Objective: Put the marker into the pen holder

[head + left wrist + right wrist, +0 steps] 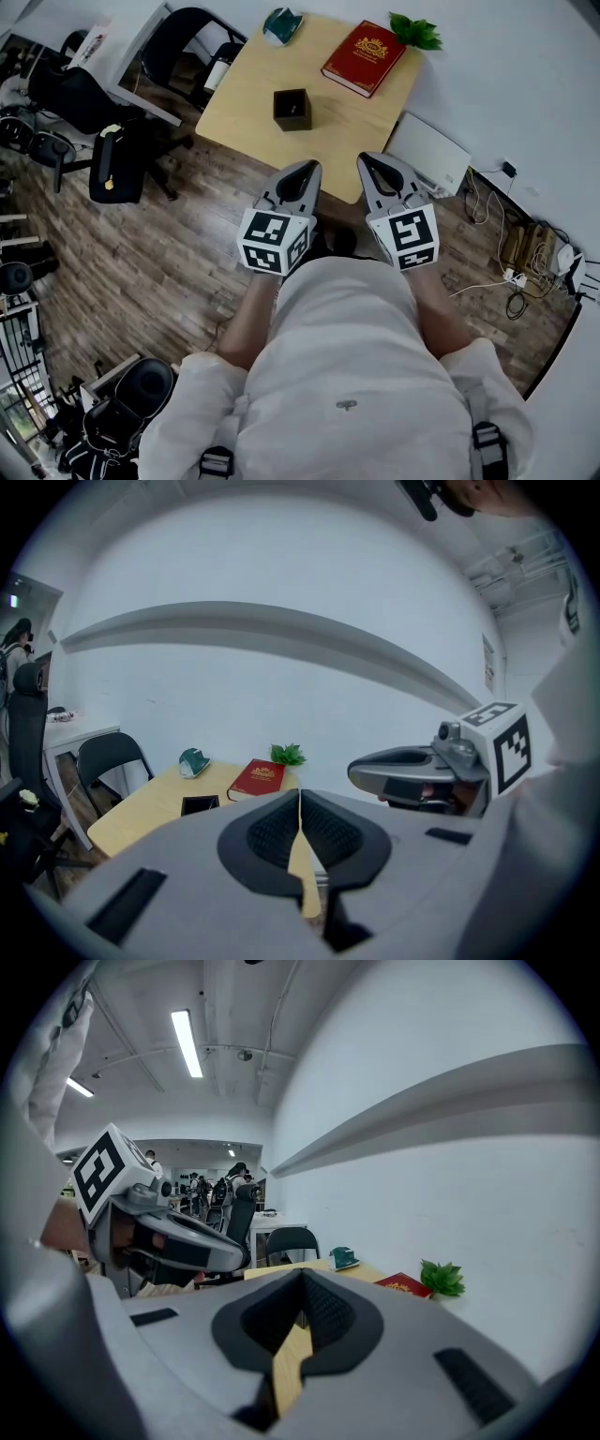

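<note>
Our left gripper (306, 169) and right gripper (369, 161) hang clenched and empty just short of the table (246, 97), whose pen holder (292, 109) stands mid-top; no marker shows, so it is either already inside or out of view.

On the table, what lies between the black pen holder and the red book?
Nothing: in the head view, only bare table top lies between the pen holder and the red book.
</note>
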{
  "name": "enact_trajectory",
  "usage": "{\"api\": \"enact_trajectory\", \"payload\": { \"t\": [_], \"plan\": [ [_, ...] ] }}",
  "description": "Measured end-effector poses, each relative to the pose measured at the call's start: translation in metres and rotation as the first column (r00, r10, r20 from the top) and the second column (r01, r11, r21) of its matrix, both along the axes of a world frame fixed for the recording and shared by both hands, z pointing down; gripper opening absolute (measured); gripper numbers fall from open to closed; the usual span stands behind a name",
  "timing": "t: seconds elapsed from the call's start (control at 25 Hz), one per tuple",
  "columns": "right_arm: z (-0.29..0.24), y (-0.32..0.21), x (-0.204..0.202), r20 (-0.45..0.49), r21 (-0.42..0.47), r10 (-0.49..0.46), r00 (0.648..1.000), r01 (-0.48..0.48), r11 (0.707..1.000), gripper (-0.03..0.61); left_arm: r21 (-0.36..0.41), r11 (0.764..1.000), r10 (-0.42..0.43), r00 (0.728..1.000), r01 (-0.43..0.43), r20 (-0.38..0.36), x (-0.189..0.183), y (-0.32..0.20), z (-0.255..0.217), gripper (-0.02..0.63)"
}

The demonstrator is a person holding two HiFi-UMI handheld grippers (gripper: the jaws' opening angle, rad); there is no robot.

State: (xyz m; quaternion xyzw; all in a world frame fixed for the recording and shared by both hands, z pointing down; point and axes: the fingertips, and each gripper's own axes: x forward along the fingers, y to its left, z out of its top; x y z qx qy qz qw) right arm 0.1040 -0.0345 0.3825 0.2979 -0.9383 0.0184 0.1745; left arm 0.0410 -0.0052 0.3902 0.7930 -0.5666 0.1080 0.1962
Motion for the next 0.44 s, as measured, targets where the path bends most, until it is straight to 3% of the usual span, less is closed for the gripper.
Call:
{"api": "enact_trajectory", "payload": {
  "t": [0.44],
  "plan": [
    [0.0066, -0.0032, -0.0009, 0.001, -0.008, 0.019, 1.000, -0.019, 1.000, -0.002, -0.010, 1.000, 0.003, 1.000, -0.003, -0.003, -0.0042, -0.0002, 0.0065, 0.009]
  ]
}}
